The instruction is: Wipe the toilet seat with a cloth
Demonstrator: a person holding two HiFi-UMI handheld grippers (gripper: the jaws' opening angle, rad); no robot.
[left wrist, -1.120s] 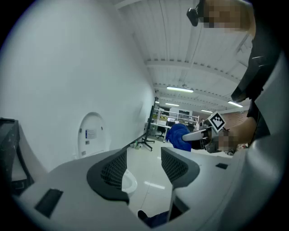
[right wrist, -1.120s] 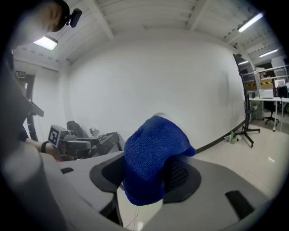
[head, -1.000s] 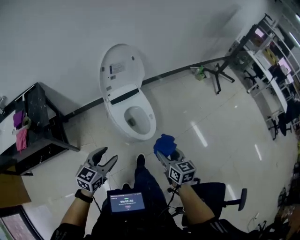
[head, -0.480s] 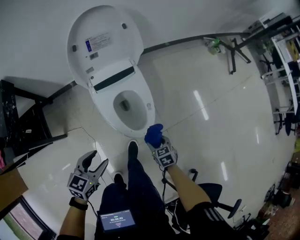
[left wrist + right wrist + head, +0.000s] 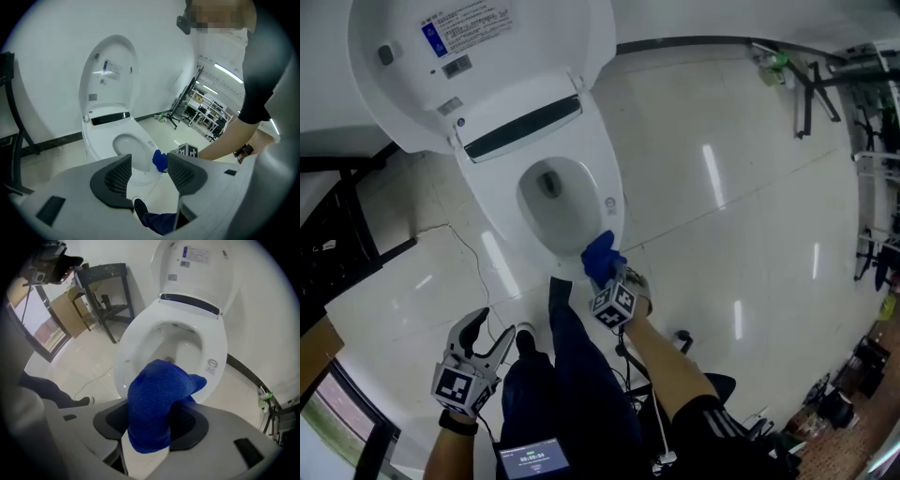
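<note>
A white toilet stands against the wall with its lid (image 5: 478,56) raised and its seat (image 5: 609,192) down around the bowl. My right gripper (image 5: 607,277) is shut on a bunched blue cloth (image 5: 600,255), held at the seat's front rim. In the right gripper view the cloth (image 5: 157,401) bulges out between the jaws just short of the seat (image 5: 216,345). My left gripper (image 5: 484,333) hangs open and empty near the floor, well to the left of the bowl. From the left gripper view, the cloth (image 5: 160,160) shows beyond the open jaws.
A person's dark trouser leg and shoe (image 5: 561,291) stand right before the toilet. A black metal stand (image 5: 337,253) sits left of it, with a cardboard box (image 5: 70,310) nearby. A thin cable (image 5: 464,258) trails on the floor. Chair legs (image 5: 806,84) and shelving lie far right.
The view has closed in on the toilet. My right gripper has carried the blue cloth forward to the front of the seat. The left gripper has stayed low at the left, still open.
</note>
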